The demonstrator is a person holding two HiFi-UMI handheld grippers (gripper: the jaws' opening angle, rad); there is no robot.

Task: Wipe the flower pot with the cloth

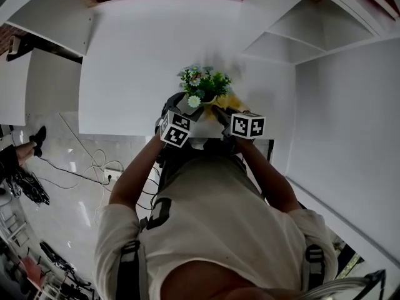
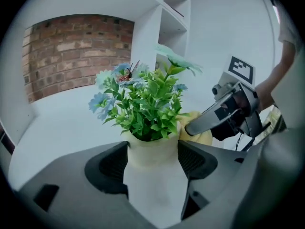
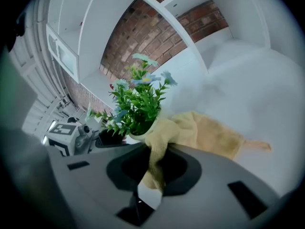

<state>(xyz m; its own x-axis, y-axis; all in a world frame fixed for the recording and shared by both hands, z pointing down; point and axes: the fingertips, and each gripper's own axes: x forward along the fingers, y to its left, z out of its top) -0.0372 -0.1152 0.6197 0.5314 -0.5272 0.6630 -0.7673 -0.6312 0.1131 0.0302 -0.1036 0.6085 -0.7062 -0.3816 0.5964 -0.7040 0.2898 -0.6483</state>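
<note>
The left gripper (image 2: 152,162) has its pads pressed on both sides of the cream flower pot (image 2: 150,149). The right gripper (image 3: 151,168) pinches the yellow cloth (image 3: 202,135), which touches the pot's rim. Only the right gripper view shows the cloth's loose tail, and the head view shows just the plant (image 1: 205,83). There is one pot and one cloth, near the white table's (image 1: 125,61) near edge. White shelves (image 1: 312,30) and a brick wall (image 2: 71,51) stand beyond.

Cream flower pot (image 2: 151,152), green-leaved and blue-flowered, upright between jaws of the left gripper (image 2: 152,162); yellow cloth (image 3: 200,132), pinched in jaws of the right gripper (image 3: 153,168), touches its rim.
</note>
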